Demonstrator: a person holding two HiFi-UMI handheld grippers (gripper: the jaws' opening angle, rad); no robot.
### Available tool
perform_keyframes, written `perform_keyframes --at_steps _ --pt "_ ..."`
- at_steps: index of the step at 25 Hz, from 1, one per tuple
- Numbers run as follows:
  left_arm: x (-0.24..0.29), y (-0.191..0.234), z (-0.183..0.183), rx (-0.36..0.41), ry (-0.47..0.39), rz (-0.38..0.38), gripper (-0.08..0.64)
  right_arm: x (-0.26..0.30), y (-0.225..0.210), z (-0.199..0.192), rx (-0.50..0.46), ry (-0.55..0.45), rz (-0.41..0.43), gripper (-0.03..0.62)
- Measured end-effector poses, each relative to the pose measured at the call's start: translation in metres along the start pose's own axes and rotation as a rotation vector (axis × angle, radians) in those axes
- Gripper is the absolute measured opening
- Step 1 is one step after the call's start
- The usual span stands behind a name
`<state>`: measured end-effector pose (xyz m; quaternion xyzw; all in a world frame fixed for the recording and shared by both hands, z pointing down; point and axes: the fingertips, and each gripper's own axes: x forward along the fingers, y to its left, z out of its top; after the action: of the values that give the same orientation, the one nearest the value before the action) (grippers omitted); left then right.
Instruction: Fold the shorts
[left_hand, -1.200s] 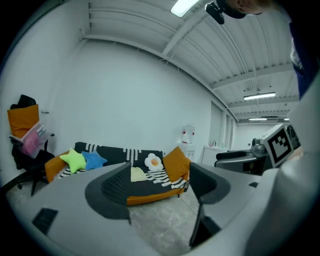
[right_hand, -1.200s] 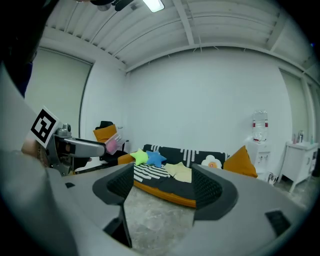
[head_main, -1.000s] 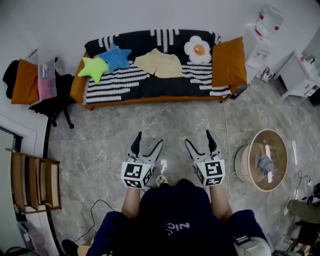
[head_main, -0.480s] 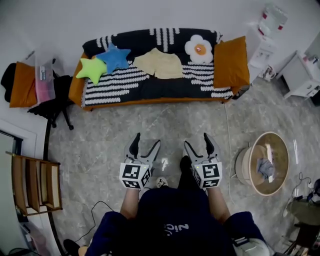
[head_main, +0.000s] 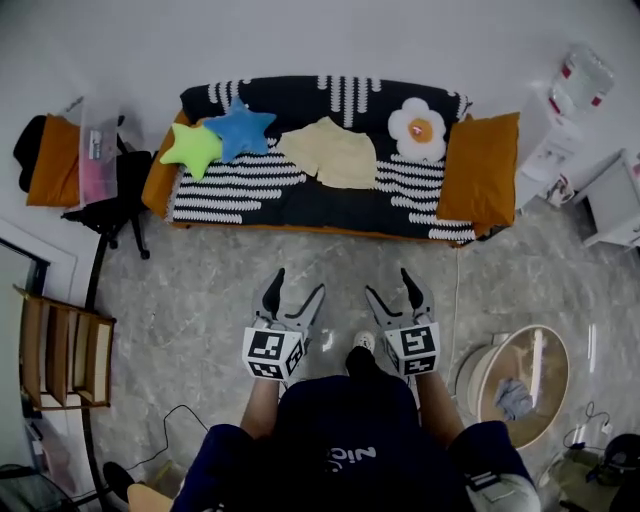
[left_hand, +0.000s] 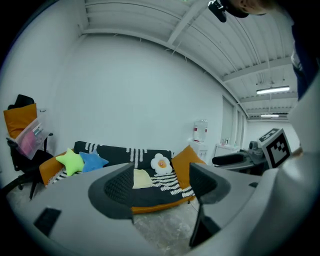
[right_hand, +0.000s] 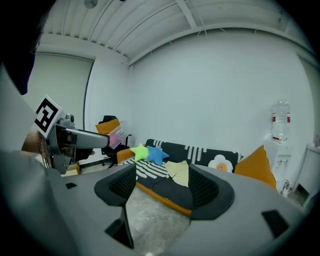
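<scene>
The pale yellow shorts (head_main: 330, 152) lie spread flat on the black-and-white striped sofa (head_main: 300, 213), near its middle. Both grippers hover over the marble floor, well short of the sofa, pointing at it. My left gripper (head_main: 297, 285) is open and holds nothing. My right gripper (head_main: 390, 284) is also open; its jaws have just been closing a little with nothing between them. Between the left gripper's (left_hand: 160, 187) jaws the shorts (left_hand: 141, 178) show far off. The right gripper (right_hand: 162, 187) likewise frames the distant shorts (right_hand: 179, 172).
On the sofa sit a green star cushion (head_main: 190, 148), a blue star cushion (head_main: 238, 128), a flower cushion (head_main: 418, 130) and an orange pillow (head_main: 485, 170). A round basket (head_main: 515, 385) stands on the floor at right, a wooden rack (head_main: 60, 350) and a chair (head_main: 100, 195) at left.
The person and both grippers have advanced towards the sofa, which now sits lower and nearer in the head view. The basket has slid towards the bottom right.
</scene>
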<state>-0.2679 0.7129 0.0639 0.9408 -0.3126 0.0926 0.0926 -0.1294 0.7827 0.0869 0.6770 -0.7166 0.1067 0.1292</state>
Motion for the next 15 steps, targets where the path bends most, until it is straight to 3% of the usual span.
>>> perform_keyframes --at_steps 6,15 --pt "0.059 -0.02 0.004 -0.007 0.012 0.043 0.347 0.028 -0.058 0.006 -0.019 0.007 0.065 0.311" --pt "0.108 -0.036 0.004 -0.009 0.036 0.061 0.347 0.049 -0.103 -0.001 0.001 0.031 0.103 0.297"
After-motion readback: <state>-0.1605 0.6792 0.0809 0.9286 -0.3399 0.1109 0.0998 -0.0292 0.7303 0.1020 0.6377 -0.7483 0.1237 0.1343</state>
